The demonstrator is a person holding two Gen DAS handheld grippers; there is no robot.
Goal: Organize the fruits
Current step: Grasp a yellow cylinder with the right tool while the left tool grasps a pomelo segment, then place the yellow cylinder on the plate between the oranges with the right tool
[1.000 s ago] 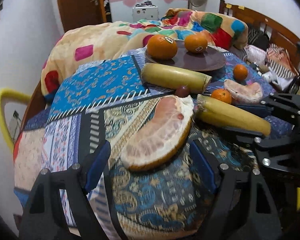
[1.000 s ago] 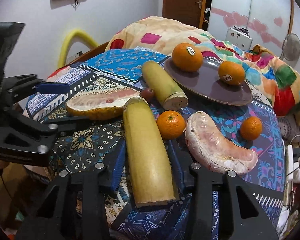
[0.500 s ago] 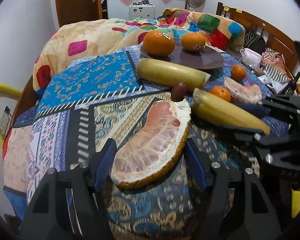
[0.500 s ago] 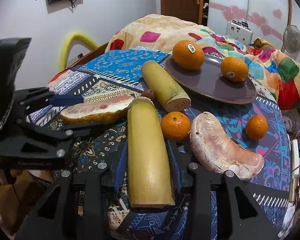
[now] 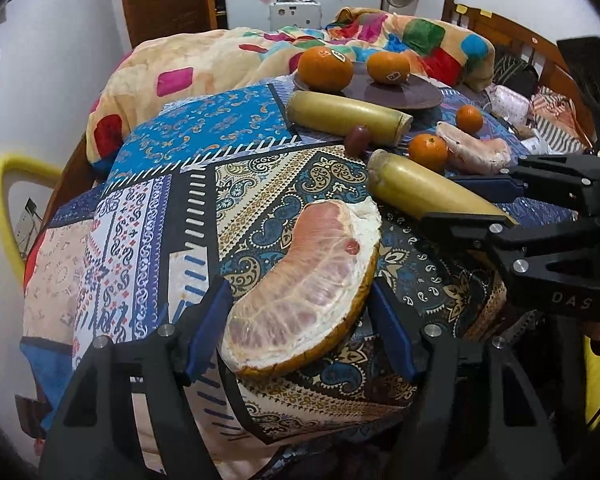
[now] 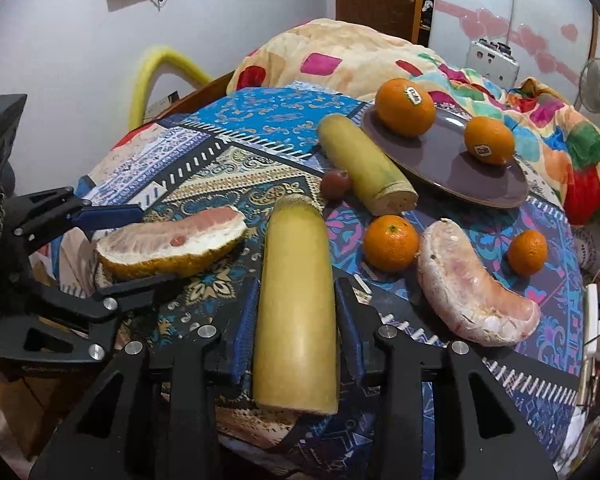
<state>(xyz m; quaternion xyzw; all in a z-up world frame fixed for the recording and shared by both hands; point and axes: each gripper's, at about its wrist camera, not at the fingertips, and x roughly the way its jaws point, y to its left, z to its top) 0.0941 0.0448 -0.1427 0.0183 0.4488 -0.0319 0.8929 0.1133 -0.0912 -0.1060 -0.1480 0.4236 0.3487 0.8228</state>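
My left gripper (image 5: 300, 332) has its blue pads on both sides of a pomelo wedge with rind (image 5: 304, 292), shut on it; it also shows in the right wrist view (image 6: 172, 244). My right gripper (image 6: 296, 332) is shut on a yellow sugarcane piece (image 6: 296, 300), also visible in the left wrist view (image 5: 432, 192). A brown plate (image 6: 444, 160) holds two large oranges (image 6: 405, 107) (image 6: 489, 141). A second cane piece (image 6: 364, 168), a peeled pomelo wedge (image 6: 468, 292), two small mandarins (image 6: 391, 243) (image 6: 527, 252) and a small dark red fruit (image 6: 334, 184) lie on the patterned cloth.
The patterned cloth (image 5: 188, 184) covers a bed that drops off at its near edge. A colourful blanket (image 5: 220, 60) is heaped behind the plate. A yellow hoop (image 5: 4, 200) stands at the left. A wooden headboard (image 5: 540, 52) and clutter are at the right.
The left gripper has moved forward around the rind pomelo wedge and closed on it. The right gripper has narrowed onto the cane piece.
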